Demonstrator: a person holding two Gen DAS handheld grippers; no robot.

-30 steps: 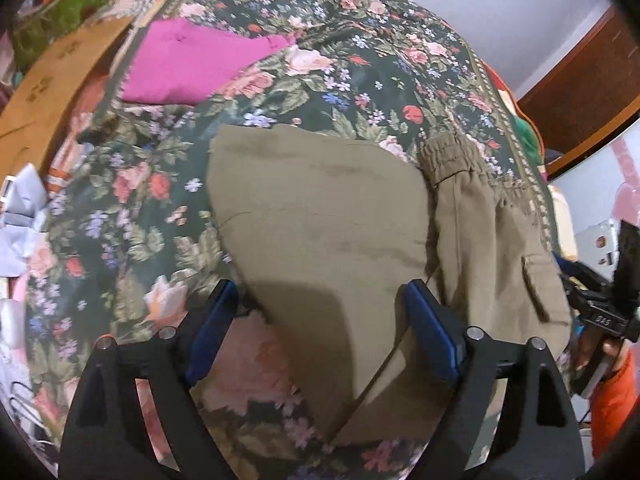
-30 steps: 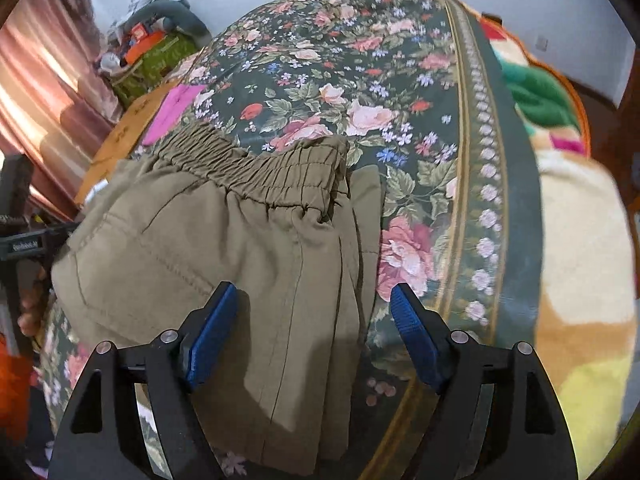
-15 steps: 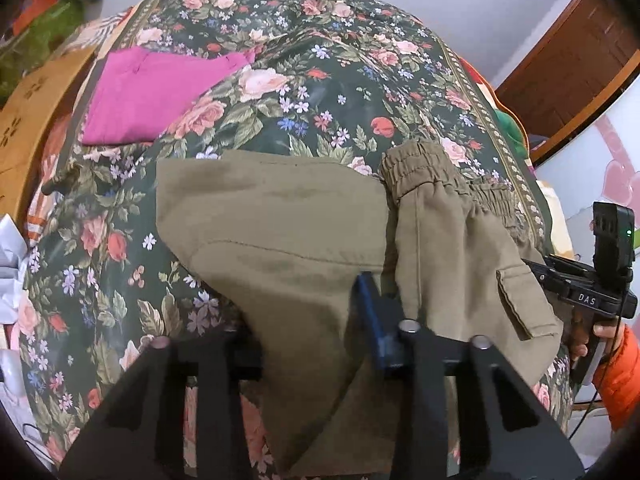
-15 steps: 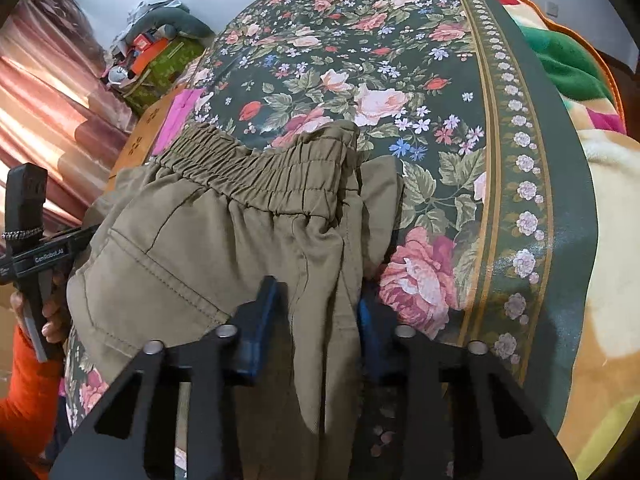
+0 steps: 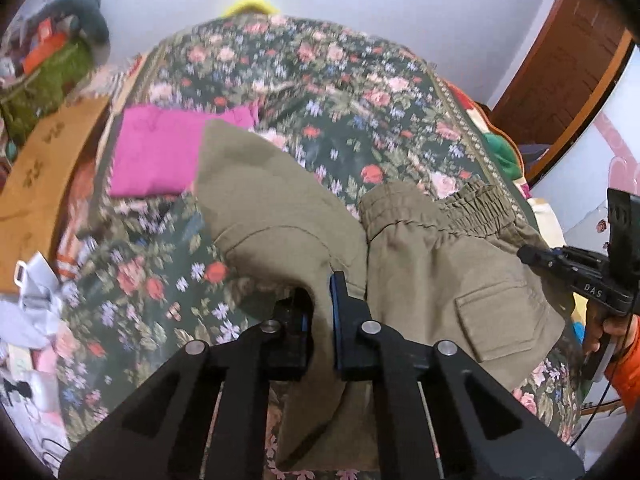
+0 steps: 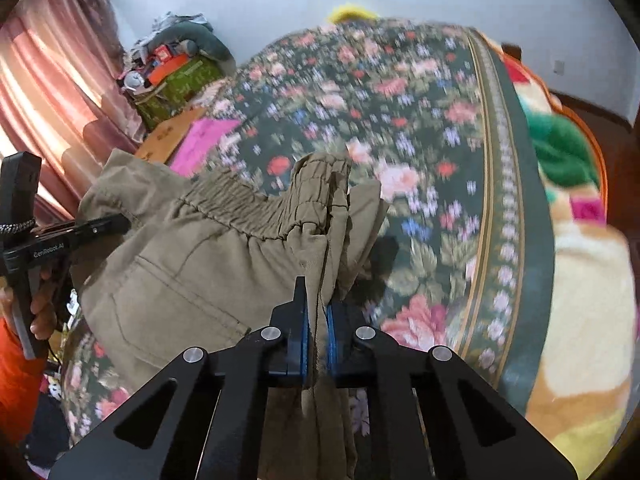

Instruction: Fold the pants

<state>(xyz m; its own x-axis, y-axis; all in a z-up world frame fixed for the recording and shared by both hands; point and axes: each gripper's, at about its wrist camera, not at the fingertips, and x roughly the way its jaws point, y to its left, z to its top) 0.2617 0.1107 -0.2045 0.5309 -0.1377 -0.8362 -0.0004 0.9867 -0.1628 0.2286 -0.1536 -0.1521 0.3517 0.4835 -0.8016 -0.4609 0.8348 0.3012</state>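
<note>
Olive-green pants point(image 5: 280, 208) with an elastic waistband point(image 5: 476, 204) lie on the floral bedspread point(image 5: 320, 92), their near edge lifted. My left gripper point(image 5: 318, 312) is shut on the cloth at the near edge of the leg part. My right gripper point(image 6: 316, 332) is shut on the pants point(image 6: 192, 264) near the waistband point(image 6: 240, 204) side, the fabric pinched between its blue pads point(image 6: 303, 344). Each gripper shows in the other's view: the right gripper point(image 5: 588, 276) at the far right, the left gripper point(image 6: 48, 240) at the far left, both held by a hand in an orange sleeve.
A folded magenta garment point(image 5: 160, 152) lies on the bedspread beyond the pants, partly covered by the raised leg. A brown cardboard piece point(image 5: 44, 168) and clutter sit at the bed's left side. A colourful blanket point(image 6: 568, 208) covers the right side. A wooden door point(image 5: 568, 72) stands far right.
Both grippers went from open to shut on the pants' near edge. Both rose, lifting the fabric off the bedspread; the leg part now overlaps the magenta garment.
</note>
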